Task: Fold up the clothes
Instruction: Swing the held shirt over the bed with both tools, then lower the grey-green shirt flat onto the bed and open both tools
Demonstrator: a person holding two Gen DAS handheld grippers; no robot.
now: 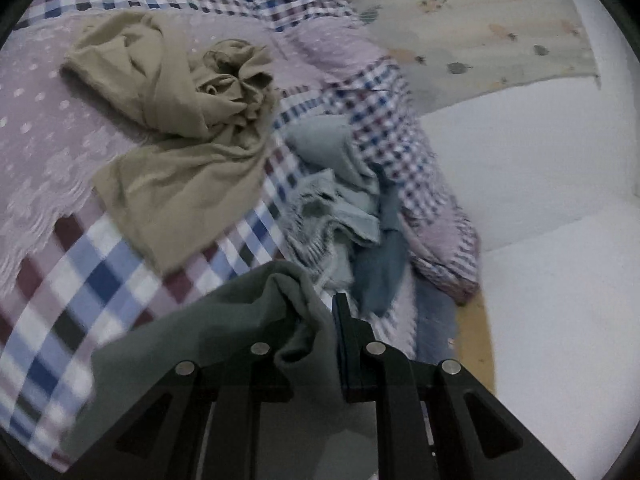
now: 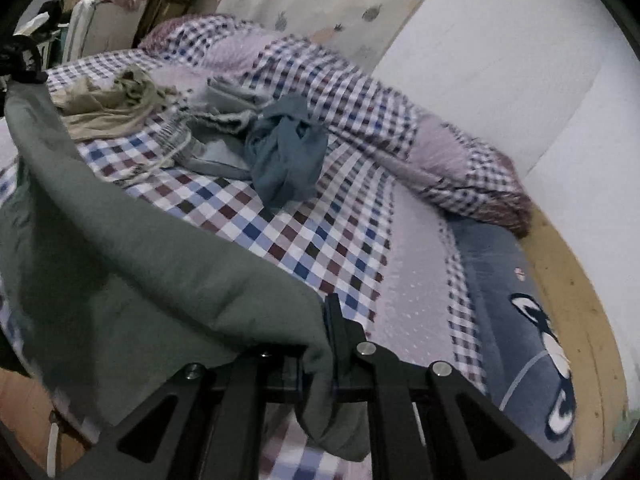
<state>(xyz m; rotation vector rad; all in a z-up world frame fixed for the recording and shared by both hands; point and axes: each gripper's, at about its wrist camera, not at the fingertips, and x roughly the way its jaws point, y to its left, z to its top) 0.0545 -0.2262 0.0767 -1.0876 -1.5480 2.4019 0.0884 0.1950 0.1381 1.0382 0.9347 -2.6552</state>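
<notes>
Grey-green garment [image 2: 132, 264] hangs stretched above the bed (tan [image 1: 180, 136] and blue [image 2: 286, 152] garments lie crumpled).

No words, numbers or brand marks can be read anywhere; the blue blanket [image 2: 520, 320] at four o'clock in the right wrist view carries a cartoon print with large white shapes (possibly letters, too distorted to read).

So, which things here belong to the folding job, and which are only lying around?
For the job:
- grey-green garment, held by the left tool and the right tool
- tan garment
- pale grey garment
- blue garment

Only lying around:
- checked bedspread
- rolled checked quilt
- patterned cloth on the wall
</notes>
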